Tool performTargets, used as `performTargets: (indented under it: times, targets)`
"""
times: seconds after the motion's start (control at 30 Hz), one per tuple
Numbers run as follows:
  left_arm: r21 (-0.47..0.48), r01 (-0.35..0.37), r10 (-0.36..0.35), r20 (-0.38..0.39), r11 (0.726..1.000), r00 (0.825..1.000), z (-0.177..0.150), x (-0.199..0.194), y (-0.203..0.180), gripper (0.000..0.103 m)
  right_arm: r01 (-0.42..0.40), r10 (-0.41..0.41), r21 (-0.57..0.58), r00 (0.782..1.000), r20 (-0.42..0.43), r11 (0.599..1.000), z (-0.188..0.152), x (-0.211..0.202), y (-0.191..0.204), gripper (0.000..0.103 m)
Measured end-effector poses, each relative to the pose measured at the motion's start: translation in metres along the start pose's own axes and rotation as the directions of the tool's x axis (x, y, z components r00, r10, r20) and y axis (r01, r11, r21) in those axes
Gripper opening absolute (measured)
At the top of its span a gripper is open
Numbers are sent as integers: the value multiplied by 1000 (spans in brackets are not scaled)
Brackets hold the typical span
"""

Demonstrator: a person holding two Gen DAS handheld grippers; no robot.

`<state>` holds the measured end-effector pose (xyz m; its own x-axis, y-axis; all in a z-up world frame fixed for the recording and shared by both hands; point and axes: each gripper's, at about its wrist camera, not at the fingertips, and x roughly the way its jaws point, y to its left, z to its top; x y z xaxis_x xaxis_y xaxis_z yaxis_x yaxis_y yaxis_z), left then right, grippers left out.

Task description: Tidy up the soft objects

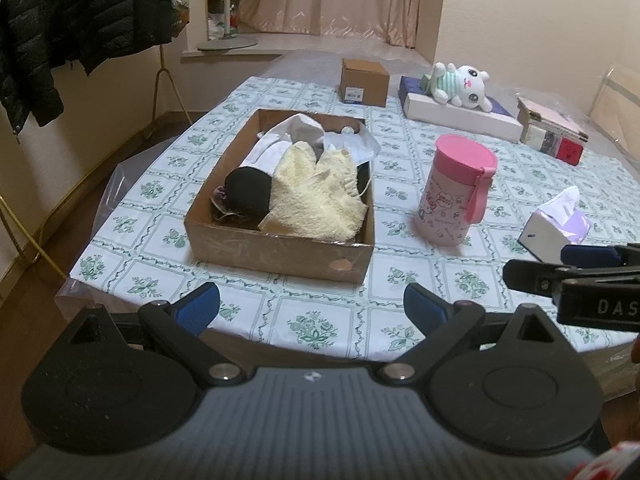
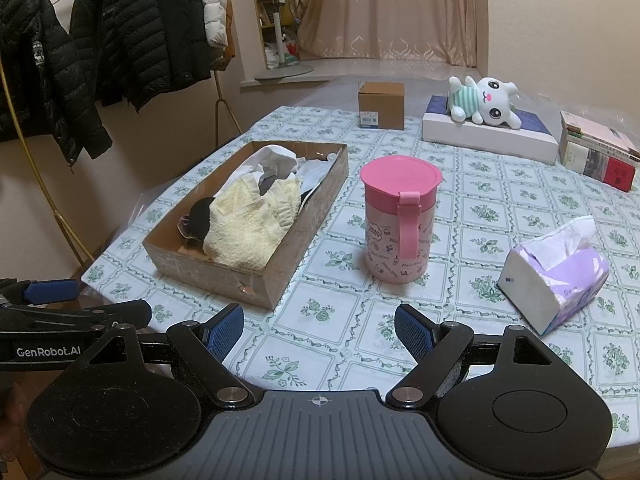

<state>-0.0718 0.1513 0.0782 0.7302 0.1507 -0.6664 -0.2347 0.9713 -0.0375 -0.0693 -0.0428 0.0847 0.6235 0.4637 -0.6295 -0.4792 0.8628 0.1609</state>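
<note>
Both grippers, left (image 1: pixel 311 306) and right (image 2: pixel 319 328), hovering wide open and empty over the table edge (image 2: pixel 328 354), cardboard box (image 1: pixel 280 250) clothes heaped, bottom layers pretty much hidden

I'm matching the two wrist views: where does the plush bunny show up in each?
Left wrist: the bunny lies at upper right, on the flat white box at the table's far side.
Right wrist: the bunny is again upper right, on the same white box.
Shared landmark: the pink cup stands nearer the camera than the bunny in both views.
</note>
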Motion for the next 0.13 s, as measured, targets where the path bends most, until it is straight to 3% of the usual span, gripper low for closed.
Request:
performTargets:
  times: [0.13]
  targets:
    - [-6,2,-2,2,1000,1000,0,2,0,98,0,0,2,1000,0,1000,0,0,-1,82]
